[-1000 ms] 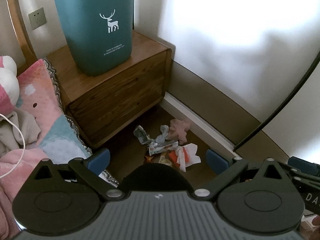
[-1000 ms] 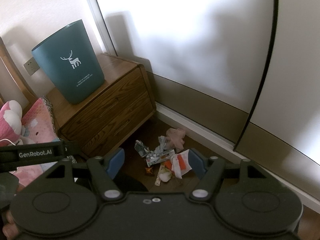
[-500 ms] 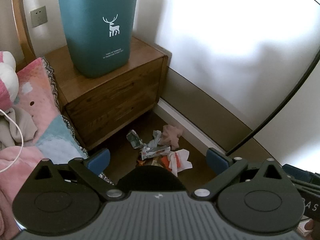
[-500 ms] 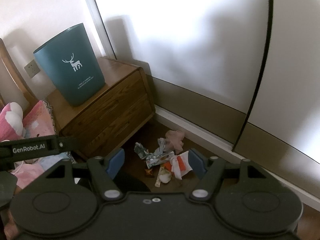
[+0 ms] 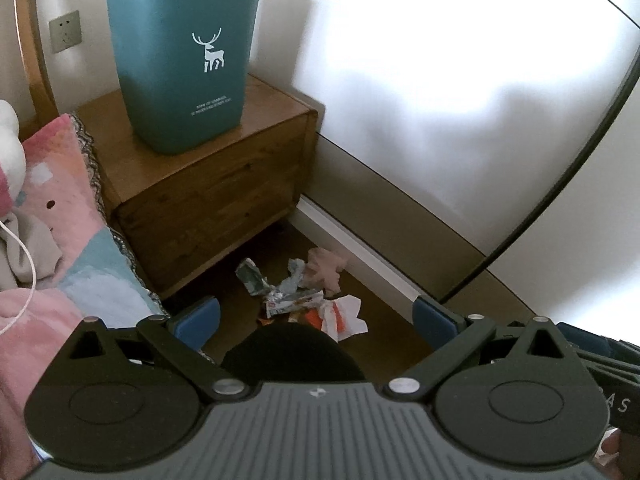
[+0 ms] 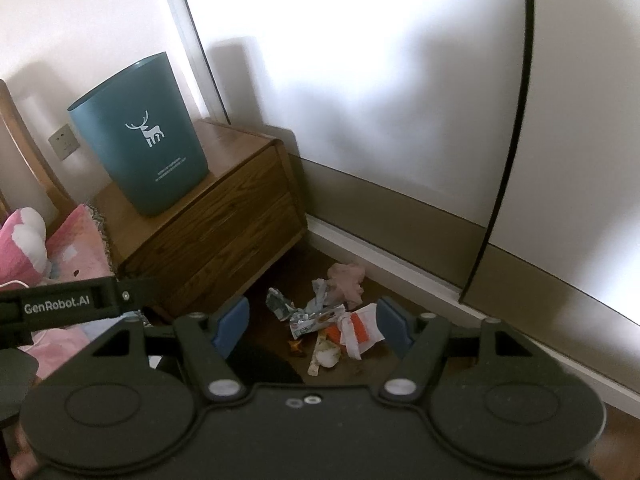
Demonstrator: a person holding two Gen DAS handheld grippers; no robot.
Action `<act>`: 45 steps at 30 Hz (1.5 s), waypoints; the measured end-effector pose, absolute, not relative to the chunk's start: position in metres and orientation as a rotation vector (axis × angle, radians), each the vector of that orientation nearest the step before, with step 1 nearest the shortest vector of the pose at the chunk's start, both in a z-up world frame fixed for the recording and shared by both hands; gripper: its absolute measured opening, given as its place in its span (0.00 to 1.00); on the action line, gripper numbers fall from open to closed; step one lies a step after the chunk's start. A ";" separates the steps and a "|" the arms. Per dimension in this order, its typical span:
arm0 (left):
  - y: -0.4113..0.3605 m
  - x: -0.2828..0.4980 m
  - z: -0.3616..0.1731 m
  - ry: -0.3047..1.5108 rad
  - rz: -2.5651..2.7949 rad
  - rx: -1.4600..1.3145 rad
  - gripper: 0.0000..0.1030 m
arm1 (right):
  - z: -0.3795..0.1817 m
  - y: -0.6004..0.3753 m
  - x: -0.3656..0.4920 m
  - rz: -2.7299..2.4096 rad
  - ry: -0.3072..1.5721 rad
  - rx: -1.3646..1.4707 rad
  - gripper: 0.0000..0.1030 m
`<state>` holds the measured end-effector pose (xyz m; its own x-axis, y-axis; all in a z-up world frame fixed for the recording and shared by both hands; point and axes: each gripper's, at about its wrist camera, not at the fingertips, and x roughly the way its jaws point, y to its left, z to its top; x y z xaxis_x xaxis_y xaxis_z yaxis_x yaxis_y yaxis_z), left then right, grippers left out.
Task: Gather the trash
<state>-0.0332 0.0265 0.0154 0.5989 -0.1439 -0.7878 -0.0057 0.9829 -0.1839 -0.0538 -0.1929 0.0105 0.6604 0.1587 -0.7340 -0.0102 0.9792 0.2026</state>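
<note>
A heap of crumpled trash (image 5: 304,296) (image 6: 328,320) lies on the dark wood floor by the baseboard: wrappers, white and orange paper, a pink wad (image 5: 326,270) (image 6: 348,282). A teal bin with a white deer (image 5: 184,56) (image 6: 140,152) stands upright on the wooden nightstand (image 5: 208,184) (image 6: 224,224). My left gripper (image 5: 316,320) hangs open high above the heap, nothing between its blue pads. My right gripper (image 6: 310,320) is open too, also well above the trash and empty. The left device's arm (image 6: 72,304) crosses the right view's left side.
A bed with a pink and blue blanket (image 5: 60,240) and a plush toy (image 6: 24,240) borders the left. A white cable (image 5: 24,272) lies on the bedding. A wall socket (image 5: 66,31) sits behind the nightstand. White panels with a dark curved strip (image 6: 508,128) close off the right.
Both grippers have risen and pulled back a little; the bin now sits lower and more central in the left view, and the trash heap looks smaller. Jaws stay open.
</note>
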 end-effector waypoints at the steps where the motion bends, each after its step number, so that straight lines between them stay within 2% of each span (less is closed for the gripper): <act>1: 0.026 -0.033 0.015 0.926 -0.081 -0.172 1.00 | 0.010 -0.193 -0.053 0.092 0.848 0.184 0.68; 12: 0.025 -0.017 0.009 0.906 -0.065 -0.136 1.00 | -0.007 -0.197 -0.032 0.080 0.874 0.155 0.68; 24: -0.009 0.095 -0.031 0.850 -0.060 0.020 1.00 | -0.070 -0.212 0.058 0.076 0.973 0.157 0.68; 35: -0.004 0.213 -0.124 0.908 -0.188 -0.005 1.00 | -0.183 -0.233 0.148 0.142 1.024 0.089 0.68; 41: -0.015 0.259 -0.209 1.006 -0.216 0.120 1.00 | -0.256 -0.219 0.191 0.292 1.078 0.032 0.68; 45: -0.023 0.276 -0.286 1.072 -0.266 0.245 1.00 | -0.313 -0.207 0.212 0.370 1.176 0.004 0.68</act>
<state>0.2759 -0.0226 -0.2858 0.4523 -0.0948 -0.8868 0.3303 0.9414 0.0678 0.2117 -0.2067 -0.3132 0.3315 0.2854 -0.8993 -0.2815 0.9397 0.1944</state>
